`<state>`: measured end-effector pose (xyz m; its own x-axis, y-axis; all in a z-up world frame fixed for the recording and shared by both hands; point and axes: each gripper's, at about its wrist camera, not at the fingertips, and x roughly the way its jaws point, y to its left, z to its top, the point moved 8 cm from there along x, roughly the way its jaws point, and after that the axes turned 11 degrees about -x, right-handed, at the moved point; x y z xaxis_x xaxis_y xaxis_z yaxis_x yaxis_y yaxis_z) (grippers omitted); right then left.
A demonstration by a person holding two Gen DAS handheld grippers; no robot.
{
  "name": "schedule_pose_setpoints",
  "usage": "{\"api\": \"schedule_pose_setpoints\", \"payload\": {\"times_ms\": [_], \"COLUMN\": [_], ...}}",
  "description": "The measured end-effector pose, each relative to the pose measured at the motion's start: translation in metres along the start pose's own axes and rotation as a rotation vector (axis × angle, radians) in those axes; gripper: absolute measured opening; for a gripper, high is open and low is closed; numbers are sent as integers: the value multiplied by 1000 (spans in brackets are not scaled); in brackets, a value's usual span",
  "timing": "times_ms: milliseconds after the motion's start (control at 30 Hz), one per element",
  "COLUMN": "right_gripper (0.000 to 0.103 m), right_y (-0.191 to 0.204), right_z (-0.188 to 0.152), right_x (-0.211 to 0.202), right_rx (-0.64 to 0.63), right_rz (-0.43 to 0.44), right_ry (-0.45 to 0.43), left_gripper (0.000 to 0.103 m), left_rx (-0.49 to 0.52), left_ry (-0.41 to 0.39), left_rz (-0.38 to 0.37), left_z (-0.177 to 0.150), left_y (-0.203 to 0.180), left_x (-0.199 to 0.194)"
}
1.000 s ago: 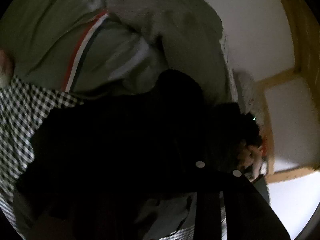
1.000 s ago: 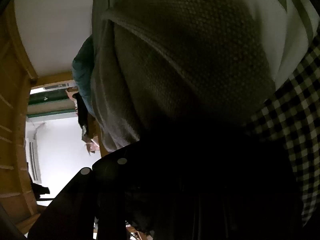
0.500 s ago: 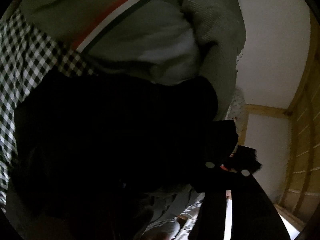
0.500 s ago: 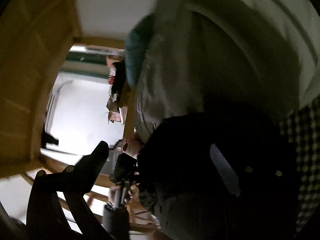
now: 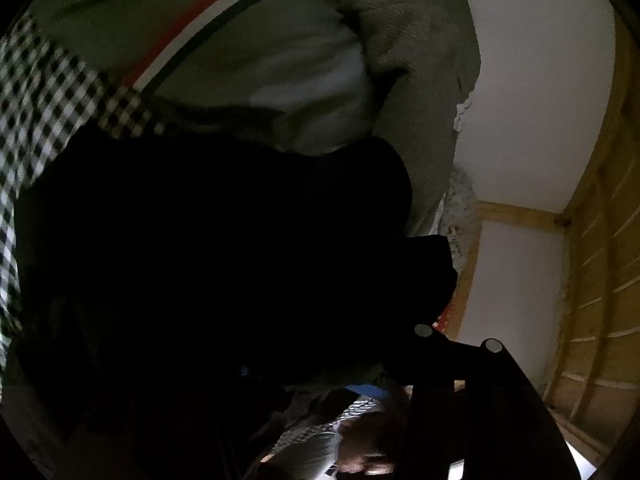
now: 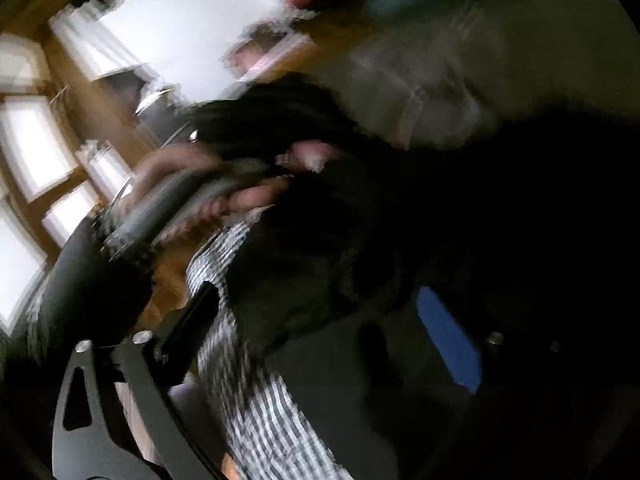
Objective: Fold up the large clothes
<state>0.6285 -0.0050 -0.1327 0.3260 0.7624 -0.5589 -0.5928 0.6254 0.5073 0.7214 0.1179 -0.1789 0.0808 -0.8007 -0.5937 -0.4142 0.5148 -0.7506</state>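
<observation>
A large black garment fills the middle of the left wrist view and hides the left gripper's fingertips; only the right finger shows, dark, at the bottom. It lies over a black-and-white checkered cloth. In the blurred right wrist view the same black garment covers the right side. The right gripper's left finger shows at the bottom left, well apart from its blue-padded right finger. A hand with the other gripper is at the centre left.
A pile of grey and white clothes with a red and dark stripe lies behind the black garment. A white wall and wooden frame stand at the right. Windows and wooden furniture blur at the left of the right wrist view.
The right gripper has let go of the garment, opened and swung fast; its view is now blurred and shows the room. The left view has shifted only a little.
</observation>
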Motion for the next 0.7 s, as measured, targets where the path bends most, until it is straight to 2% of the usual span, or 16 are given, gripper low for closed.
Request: {"api": "schedule_pose_setpoints", "payload": {"times_ms": [33,100,133,167,200,300,367,400,467,500,533,567,633,700], "right_gripper": [72,56,48,27,15,12,10,9,9,8,8,7,7,7], "right_y": [-12,-40,-43,-42,-39,-27,-25,-18,-5,-1,0,1,-3,-5], "right_z": [-6,-11,-10,-8,-6,-3,-5,-5,-9,-17,-19,-23,-27,-23], "right_x": [7,28,32,32,30,16,0,-13,-28,-31,-32,-32,-33,-30], "right_rx": [69,186,197,190,179,113,114,60,-39,-65,-73,-71,-60,-53], "right_rz": [-9,-68,-43,-9,22,56,109,110,82,66,61,65,64,62], "right_ry": [0,6,-10,-38,-54,-137,-205,-254,-287,-292,-292,-289,-276,-276], "left_gripper": [49,50,51,51,51,51,51,51,52,58,96,98,98,98], "left_rx": [2,30,52,86,121,174,187,174,93,71,44,30,-13,36], "left_ry": [-3,-24,-47,-70,-74,-82,-70,-53,21,45,89,109,85,9], "left_rz": [-1,19,42,72,89,92,55,31,-50,-96,-232,-309,-300,-206], "left_z": [-2,-6,-8,-8,-10,-17,-22,-18,-19,-19,-20,-21,-20,-17], "left_y": [2,4,3,3,0,-11,-27,-35,-36,-37,-44,-50,-49,-45], "left_x": [-1,-4,-4,-5,-5,-7,-7,-7,-7,-8,-11,-13,-18,-19]}}
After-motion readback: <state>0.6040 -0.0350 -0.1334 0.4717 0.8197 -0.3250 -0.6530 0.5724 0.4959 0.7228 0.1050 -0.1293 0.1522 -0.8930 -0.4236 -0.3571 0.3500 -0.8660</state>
